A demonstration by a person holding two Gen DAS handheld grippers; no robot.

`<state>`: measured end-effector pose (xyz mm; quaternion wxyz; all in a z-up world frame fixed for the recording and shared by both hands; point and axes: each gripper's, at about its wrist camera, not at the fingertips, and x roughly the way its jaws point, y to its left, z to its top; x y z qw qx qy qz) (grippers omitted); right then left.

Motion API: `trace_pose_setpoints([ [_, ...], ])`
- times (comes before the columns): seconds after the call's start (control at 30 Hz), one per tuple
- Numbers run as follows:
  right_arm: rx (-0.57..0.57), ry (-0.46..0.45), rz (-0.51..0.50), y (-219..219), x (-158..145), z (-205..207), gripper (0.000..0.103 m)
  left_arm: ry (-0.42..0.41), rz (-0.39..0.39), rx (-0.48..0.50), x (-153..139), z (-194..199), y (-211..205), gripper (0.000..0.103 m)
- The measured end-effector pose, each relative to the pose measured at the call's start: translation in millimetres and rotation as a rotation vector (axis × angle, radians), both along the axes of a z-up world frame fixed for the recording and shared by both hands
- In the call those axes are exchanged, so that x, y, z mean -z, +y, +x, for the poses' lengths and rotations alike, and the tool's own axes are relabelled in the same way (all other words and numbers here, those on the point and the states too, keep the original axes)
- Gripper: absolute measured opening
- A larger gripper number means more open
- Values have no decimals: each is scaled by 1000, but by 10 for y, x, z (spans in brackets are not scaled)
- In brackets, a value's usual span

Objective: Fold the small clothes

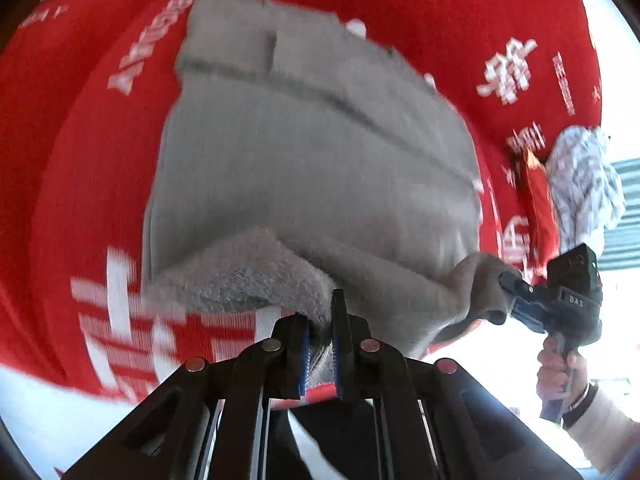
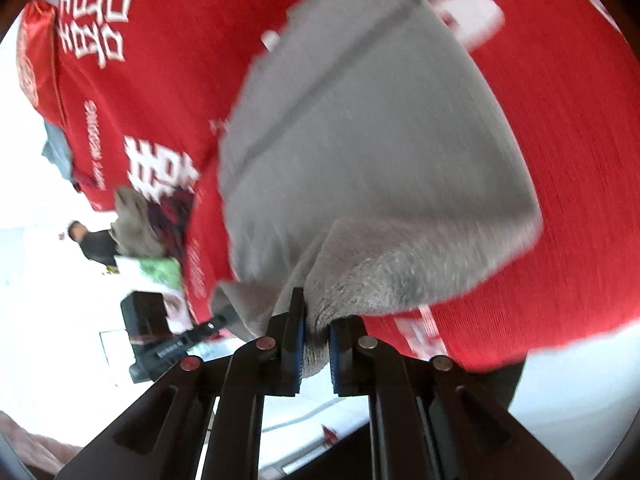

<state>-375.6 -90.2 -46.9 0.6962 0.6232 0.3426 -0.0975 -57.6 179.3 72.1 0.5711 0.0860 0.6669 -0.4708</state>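
A grey fleece garment (image 1: pixel 312 152) lies on a red cloth with white lettering (image 1: pixel 80 160). My left gripper (image 1: pixel 320 344) is shut on the garment's near edge, lifted so the fuzzy inside shows. My right gripper (image 1: pixel 508 284) shows at the right of the left wrist view, shut on another corner of the same edge. In the right wrist view the right gripper (image 2: pixel 316 340) pinches the grey garment (image 2: pixel 380 140) between its blue pads, and the left gripper (image 2: pixel 216 324) shows at lower left holding the garment's other corner.
A pile of other clothes, white patterned (image 1: pixel 584 184) and red (image 1: pixel 540 208), lies at the red cloth's far right edge. In the right wrist view, brown, dark and green clothes (image 2: pixel 152 232) lie at the left edge. A person (image 2: pixel 92 244) stands beyond.
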Motion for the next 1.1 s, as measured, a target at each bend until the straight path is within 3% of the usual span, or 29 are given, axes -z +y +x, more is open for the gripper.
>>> trace_pose_setpoints([
  [0.23,100,-26,7,-626,-98,317,11,-24,-39,-63,7,464,-436,10],
  [0.57,104,-114,12,-1359,-363,891,11,-28,-102,-165,-162,978,-1143,10],
  [0.83,176,-5,95,-2071,68,1314,11,-196,67,-138,117,1249,-1811,11],
  [0.87,188,-2,105,-2125,122,1339,11,-204,105,-134,165,1279,-1872,19],
  [0.93,222,-10,133,-2240,225,1371,11,-229,127,-123,183,1298,-1926,24],
  [1.03,261,-47,167,-2343,255,1381,16,-303,123,-133,49,1325,-1945,24],
  [1.07,263,-59,168,-2369,234,1387,24,-315,106,-148,-23,1351,-1929,24],
  [1.1,259,-63,152,-2389,191,1387,39,-326,94,-161,-91,1374,-1905,24],
])
